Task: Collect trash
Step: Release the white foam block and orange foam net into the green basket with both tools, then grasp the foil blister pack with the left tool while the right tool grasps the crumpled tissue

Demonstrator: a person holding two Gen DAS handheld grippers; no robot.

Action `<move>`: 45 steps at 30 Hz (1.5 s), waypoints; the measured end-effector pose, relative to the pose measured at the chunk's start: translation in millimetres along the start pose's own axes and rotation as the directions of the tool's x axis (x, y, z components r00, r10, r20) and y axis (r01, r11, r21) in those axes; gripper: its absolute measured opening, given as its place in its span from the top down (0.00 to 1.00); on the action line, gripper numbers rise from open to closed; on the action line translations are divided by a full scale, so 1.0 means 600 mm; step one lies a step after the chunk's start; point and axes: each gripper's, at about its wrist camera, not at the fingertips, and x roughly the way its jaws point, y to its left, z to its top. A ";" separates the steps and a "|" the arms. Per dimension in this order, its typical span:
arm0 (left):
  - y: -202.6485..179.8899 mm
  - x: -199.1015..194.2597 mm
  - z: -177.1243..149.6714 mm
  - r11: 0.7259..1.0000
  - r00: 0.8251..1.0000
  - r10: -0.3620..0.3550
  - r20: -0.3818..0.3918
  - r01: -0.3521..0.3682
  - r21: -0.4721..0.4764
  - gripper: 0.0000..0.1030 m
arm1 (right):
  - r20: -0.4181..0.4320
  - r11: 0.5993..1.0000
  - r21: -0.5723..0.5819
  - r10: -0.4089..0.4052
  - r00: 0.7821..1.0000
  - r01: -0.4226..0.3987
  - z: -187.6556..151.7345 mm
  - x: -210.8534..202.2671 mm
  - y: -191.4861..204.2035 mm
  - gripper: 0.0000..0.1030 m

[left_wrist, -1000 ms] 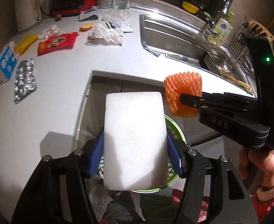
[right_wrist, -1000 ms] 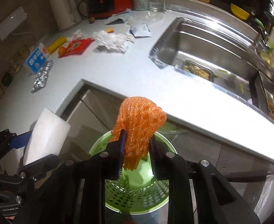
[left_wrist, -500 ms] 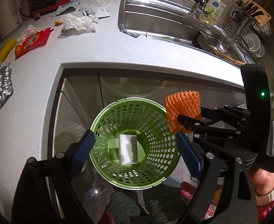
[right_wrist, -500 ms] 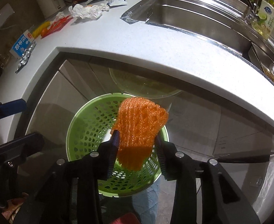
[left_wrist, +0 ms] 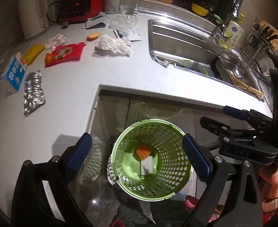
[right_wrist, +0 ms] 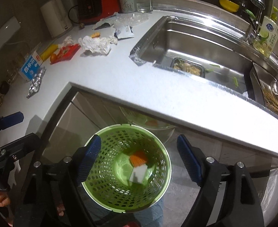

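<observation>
Looking down the left wrist view, we have our left gripper hanging over the perforated green plastic basket, its blue-padded fingers spread wide after just opening, nothing between them. At the basket's bottom lie the white foam block and the orange foam net sleeve, touching each other. So two pieces are in. Up on the white countertop plenty waits: a crumpled white paper wad, a red snack wrapper, a silver foil blister sheet and a blue-and-white milk carton.

Over to the right wrist view, and our right gripper sits above the same basket, jaws freshly opened and wide, empty too. The block and sleeve show between the pads, down inside. We judge this drop finished and most of the collecting still ahead; the next trip goes back to the counter litter.
</observation>
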 end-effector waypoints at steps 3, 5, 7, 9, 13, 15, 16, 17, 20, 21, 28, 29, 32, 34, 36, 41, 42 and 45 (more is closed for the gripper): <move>0.050 -0.012 0.021 0.995 0.997 0.068 0.045 -0.065 -0.073 0.07 | 0.048 1.000 -0.014 0.015 0.999 -0.014 0.044 -0.008 0.015 0.10; 0.088 -0.015 0.034 0.986 0.992 0.116 0.058 -0.108 -0.128 0.07 | 0.078 0.999 -0.033 0.027 0.997 -0.025 0.077 -0.007 0.029 0.08; 0.127 -0.015 0.045 0.971 0.983 0.171 0.066 -0.157 -0.179 0.07 | 0.102 0.998 -0.056 0.037 0.994 -0.032 0.110 -0.002 0.045 0.07; 0.167 -0.009 0.058 0.951 0.972 0.225 0.063 -0.205 -0.230 0.07 | 0.126 0.996 -0.079 0.059 0.990 -0.049 0.142 0.007 0.061 0.05; 0.234 0.012 0.077 0.911 0.956 0.292 0.039 -0.265 -0.317 0.07 | 0.146 0.990 -0.123 0.092 0.985 -0.074 0.199 0.037 0.095 0.04; 0.255 0.026 0.085 0.895 0.948 0.316 0.022 -0.290 -0.338 0.07 | 0.140 0.986 -0.142 0.107 0.984 -0.087 0.222 0.059 0.110 0.04; 0.265 0.034 0.089 0.890 0.946 0.323 0.018 -0.297 -0.347 0.07 | 0.136 0.984 -0.150 0.114 0.984 -0.093 0.233 0.071 0.117 0.04; 0.272 0.041 0.092 0.884 0.945 0.327 0.011 -0.302 -0.356 0.07 | 0.131 0.983 -0.158 0.116 0.985 -0.094 0.243 0.083 0.123 0.04; 0.295 0.066 0.102 0.864 0.941 0.338 -0.022 -0.320 -0.388 0.07 | 0.119 0.979 -0.180 0.119 0.986 -0.096 0.266 0.117 0.138 0.04; 0.302 0.074 0.104 0.859 0.940 0.339 -0.035 -0.324 -0.397 0.07 | 0.117 0.977 -0.188 0.122 0.986 -0.099 0.271 0.128 0.143 0.04; 0.319 0.108 0.111 0.837 0.933 0.351 -0.082 -0.352 -0.419 0.07 | 0.100 0.959 -0.265 0.127 0.987 -0.097 0.300 0.198 0.171 0.04; 0.320 0.110 0.111 0.835 0.933 0.349 -0.084 -0.350 -0.424 0.07 | 0.098 0.956 -0.278 0.125 0.987 -0.093 0.302 0.208 0.174 0.04; 0.325 0.119 0.115 0.830 0.933 0.347 -0.092 -0.352 -0.432 0.08 | 0.090 0.948 -0.304 0.122 0.989 -0.089 0.309 0.234 0.181 0.04; 0.326 0.125 0.116 0.830 0.933 0.346 -0.098 -0.353 -0.433 0.09 | 0.080 0.946 -0.313 0.118 0.990 -0.087 0.314 0.249 0.184 0.04; 0.327 0.133 0.119 0.831 0.936 0.335 -0.108 -0.348 -0.435 0.14 | 0.069 0.945 -0.315 0.120 0.990 -0.093 0.317 0.262 0.185 0.10; 0.326 0.146 0.120 0.833 0.939 0.326 -0.114 -0.342 -0.434 0.36 | -0.003 0.939 -0.312 0.148 0.989 -0.141 0.320 0.283 0.183 0.58; 0.324 0.145 0.121 0.836 0.938 0.328 -0.110 -0.342 -0.430 0.42 | -0.013 0.939 -0.308 0.155 0.988 -0.151 0.320 0.284 0.181 0.71; 0.324 0.142 0.123 0.844 0.946 0.311 -0.092 -0.319 -0.432 0.48 | -0.028 0.942 -0.291 0.170 0.985 -0.170 0.321 0.285 0.173 0.77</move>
